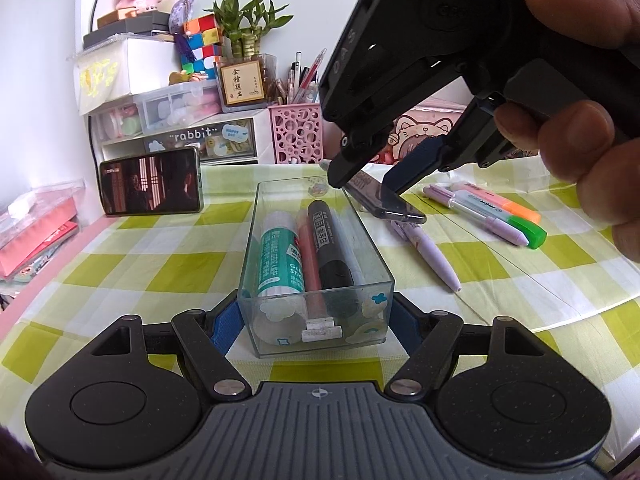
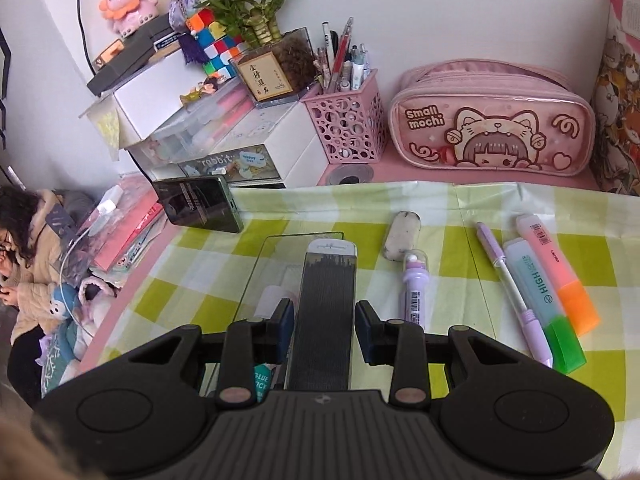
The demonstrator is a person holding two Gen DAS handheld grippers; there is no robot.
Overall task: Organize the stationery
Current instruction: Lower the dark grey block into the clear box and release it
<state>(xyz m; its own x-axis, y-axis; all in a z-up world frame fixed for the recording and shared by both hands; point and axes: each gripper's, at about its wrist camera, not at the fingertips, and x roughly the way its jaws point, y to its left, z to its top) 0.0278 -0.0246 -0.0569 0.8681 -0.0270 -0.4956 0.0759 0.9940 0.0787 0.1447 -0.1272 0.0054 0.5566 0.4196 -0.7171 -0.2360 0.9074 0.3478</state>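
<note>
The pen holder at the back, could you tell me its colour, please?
Pink, with round cut-out holes: pen holder, clearest in the right wrist view.

I see a plain white wall [image 2: 460, 12] behind everything, evenly lit with soft daylight and no hard shadows. The surface [image 2: 400, 176] is pink at its back strip and left edge, and most of it is covered by a green-and-white checked cloth [image 2: 500, 248] under a clear sheet. Against the wall on the left stands a stack of white and clear drawers [image 2: 224, 152], with a bamboo plant [image 2: 256, 8] in a glass pot on top. A dark cable [image 2: 82, 28] runs up the wall there. Off the left edge I see a cluttered floor area [image 2: 48, 280], details unclear.
</note>
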